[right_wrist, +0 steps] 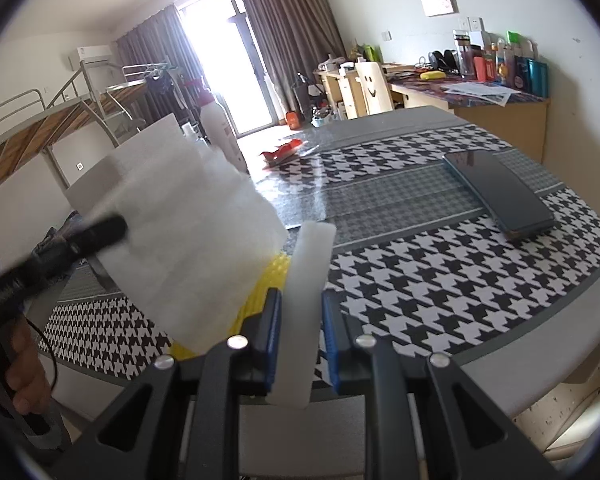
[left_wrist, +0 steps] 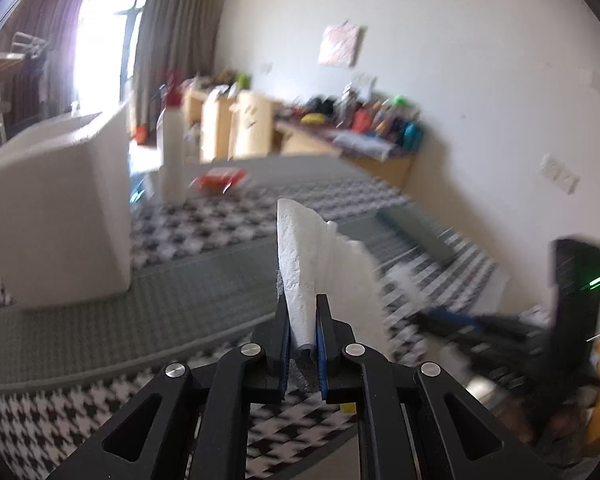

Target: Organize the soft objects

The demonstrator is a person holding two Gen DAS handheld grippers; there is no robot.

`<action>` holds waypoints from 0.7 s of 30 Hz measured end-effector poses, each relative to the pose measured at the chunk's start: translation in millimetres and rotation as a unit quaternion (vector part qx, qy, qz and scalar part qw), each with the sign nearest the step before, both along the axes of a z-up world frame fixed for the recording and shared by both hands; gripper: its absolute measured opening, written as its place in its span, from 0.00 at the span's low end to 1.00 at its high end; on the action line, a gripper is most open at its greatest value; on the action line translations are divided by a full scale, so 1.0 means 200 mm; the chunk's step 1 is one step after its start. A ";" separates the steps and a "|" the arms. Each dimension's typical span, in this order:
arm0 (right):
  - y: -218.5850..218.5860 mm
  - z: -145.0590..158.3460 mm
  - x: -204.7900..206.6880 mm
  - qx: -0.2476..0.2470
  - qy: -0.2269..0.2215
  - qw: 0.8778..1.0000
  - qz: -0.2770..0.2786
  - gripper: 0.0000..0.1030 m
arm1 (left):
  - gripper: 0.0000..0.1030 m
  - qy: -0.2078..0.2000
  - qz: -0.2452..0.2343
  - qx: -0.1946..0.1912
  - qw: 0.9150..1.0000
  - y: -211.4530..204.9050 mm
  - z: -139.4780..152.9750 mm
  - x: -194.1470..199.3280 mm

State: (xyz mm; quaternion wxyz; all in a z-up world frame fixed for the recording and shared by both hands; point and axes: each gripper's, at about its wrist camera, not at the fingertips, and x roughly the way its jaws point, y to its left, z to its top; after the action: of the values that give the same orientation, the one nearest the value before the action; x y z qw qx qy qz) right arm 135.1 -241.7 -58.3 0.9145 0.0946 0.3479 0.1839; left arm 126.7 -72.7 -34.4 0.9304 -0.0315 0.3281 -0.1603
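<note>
A white soft paper sheet [left_wrist: 300,264] stands up between the blue pads of my left gripper [left_wrist: 302,312], which is shut on it. The sheet trails off blurred to the right, toward my right gripper [left_wrist: 430,314]. In the right wrist view my right gripper [right_wrist: 302,300] is shut on a thick white folded edge [right_wrist: 310,264]. This edge seems to belong to the same sheet [right_wrist: 188,232], which spreads to the left. There the dark, blurred left gripper [right_wrist: 114,226] grips it, with a hand [right_wrist: 20,360] below. A yellow ridged item [right_wrist: 268,288] lies partly hidden under the sheet.
The table wears a houndstooth cloth [right_wrist: 440,280]. On it are a dark phone [right_wrist: 500,196], a red packet [right_wrist: 282,152], a white bottle with a red cap [left_wrist: 172,152] and a big white box [left_wrist: 60,208]. A cluttered desk [right_wrist: 480,92] lines the far wall.
</note>
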 end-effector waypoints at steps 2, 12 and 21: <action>0.00 0.00 0.00 0.000 0.000 1.000 0.001 0.23 | 0.11 -0.008 0.032 0.047 0.998 0.00 -0.06 0.00; 0.04 0.00 0.00 -0.004 -0.002 1.000 0.011 0.23 | 0.67 -0.034 0.060 0.102 0.992 -0.01 -0.11 -0.03; 0.04 0.00 0.00 -0.006 -0.002 1.000 0.007 0.23 | 0.67 0.003 -0.002 0.089 0.996 -0.14 -0.18 -0.01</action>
State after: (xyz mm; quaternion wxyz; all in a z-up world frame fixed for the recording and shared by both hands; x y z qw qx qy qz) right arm 134.2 -234.0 -59.2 0.9143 0.0858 0.3481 0.1885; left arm 124.5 -101.2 -70.4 0.9281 0.0515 0.3442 -0.1324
